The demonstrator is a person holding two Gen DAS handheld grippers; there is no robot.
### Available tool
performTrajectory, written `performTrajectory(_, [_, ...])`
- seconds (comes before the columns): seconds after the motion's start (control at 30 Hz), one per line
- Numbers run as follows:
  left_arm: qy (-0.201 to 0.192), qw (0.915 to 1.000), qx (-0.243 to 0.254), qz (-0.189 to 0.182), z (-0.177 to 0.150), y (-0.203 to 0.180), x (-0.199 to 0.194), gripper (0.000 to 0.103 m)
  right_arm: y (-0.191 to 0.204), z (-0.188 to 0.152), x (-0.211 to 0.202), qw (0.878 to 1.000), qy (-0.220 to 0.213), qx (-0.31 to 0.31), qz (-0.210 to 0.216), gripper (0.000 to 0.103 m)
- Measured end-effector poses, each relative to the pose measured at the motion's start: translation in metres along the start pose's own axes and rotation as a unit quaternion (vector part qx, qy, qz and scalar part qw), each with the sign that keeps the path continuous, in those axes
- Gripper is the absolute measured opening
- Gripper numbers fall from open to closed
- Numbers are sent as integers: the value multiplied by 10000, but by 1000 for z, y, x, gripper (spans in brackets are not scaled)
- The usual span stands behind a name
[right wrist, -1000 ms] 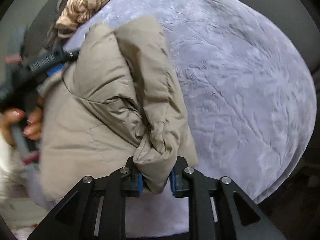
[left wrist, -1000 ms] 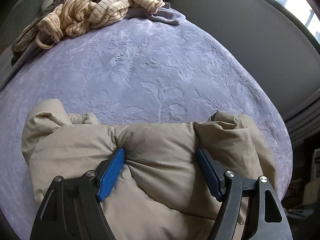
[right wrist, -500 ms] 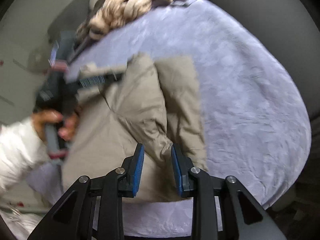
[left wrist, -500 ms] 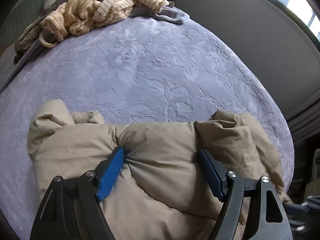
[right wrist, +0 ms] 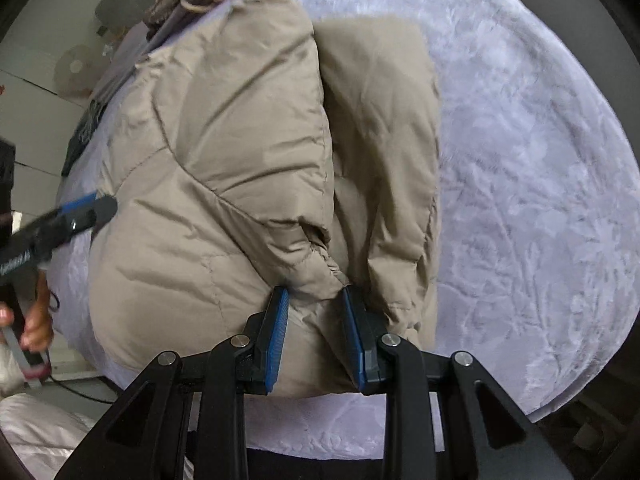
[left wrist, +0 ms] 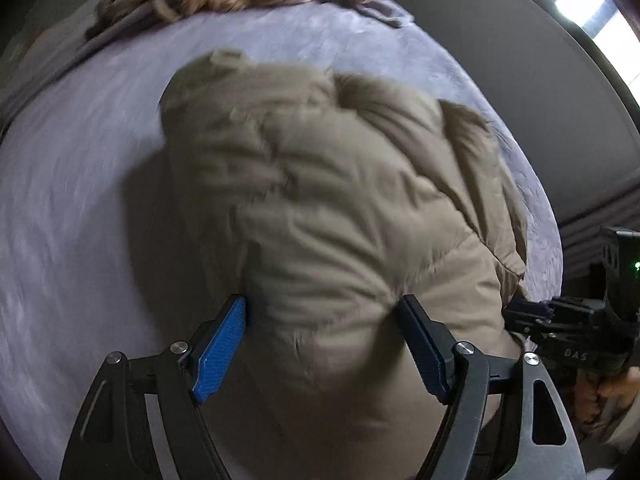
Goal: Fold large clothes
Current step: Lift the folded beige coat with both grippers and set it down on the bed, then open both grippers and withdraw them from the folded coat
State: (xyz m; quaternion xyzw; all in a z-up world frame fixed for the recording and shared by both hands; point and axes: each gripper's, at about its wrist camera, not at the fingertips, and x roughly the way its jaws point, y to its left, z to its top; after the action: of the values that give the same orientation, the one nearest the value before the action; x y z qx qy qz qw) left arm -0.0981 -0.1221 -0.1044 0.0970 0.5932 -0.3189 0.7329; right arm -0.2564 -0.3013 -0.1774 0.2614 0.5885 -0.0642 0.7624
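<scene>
Left claw (left wrist: 324,312) opening, apparently around jacket (left wrist: 320,184) near bed (left wrist: 80,200) edge.

A: What does the left gripper (left wrist: 320,336) look like up close?

B: Black angular linkage arms with triangular cut-outs, silver round screw heads at the pivots, and bright blue textured pads (left wrist: 220,354) lining the inner faces of its fingers.

A: And the right gripper (right wrist: 316,320)?

B: Same build: black arms, silver screws, blue ribbed pads (right wrist: 278,336). Seen from the left wrist, its black body carries pale lettering and a small green light.

A: Any clothing?

B: A pale quilted sleeve (right wrist: 36,432) beside the right gripper's lower left arm.
</scene>
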Motion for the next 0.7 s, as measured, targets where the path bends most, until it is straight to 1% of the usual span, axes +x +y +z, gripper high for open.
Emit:
performTrajectory(0.07, [103, 9992, -374, -39, -4, 6, 0, 85, 0, 3, -1, 10000, 81, 4, -15, 30])
performTrajectory(0.1, [112, 9989, -446, -8, -5, 7, -1, 85, 0, 5, -4, 9999, 114, -12, -7, 30])
performTrajectory(0.2, [118, 9987, -447, 193, -8, 5, -8, 85, 1, 10, -16, 9999, 130, -35, 62, 34])
performTrajectory(0.27, [124, 9984, -443, 315, -10, 2, -13, 85, 0, 14, -27, 9998, 81, -5, 172, 41])
performTrajectory(0.3, [127, 9983, -452, 352, -12, 1, -15, 85, 0, 15, -33, 9998, 45, -1, 198, 42])
performTrajectory(0.4, [116, 9973, -545, 471, -16, -1, -21, 85, -4, 19, -44, 9998, -26, 19, 200, 46])
performTrajectory(0.47, [92, 9965, -612, 554, -19, -3, -24, 85, -8, 20, -49, 9998, -24, 45, 191, 51])
performTrajectory(0.5, [88, 9962, -631, 591, -18, -6, -25, 87, -10, 21, -50, 9998, -15, 70, 193, 51])
performTrajectory(0.53, [84, 9959, -646, 630, -19, -7, -26, 102, -13, 23, -50, 9997, 7, 115, 215, 52])
performTrajectory(0.63, [-21, 9950, -666, 741, -22, -13, -32, 103, -16, 22, -48, 9994, 65, 198, 286, 59])
performTrajectory(0.7, [-50, 9945, -676, 793, -26, -16, -35, 103, -16, 21, -47, 9991, 105, 212, 340, 60])
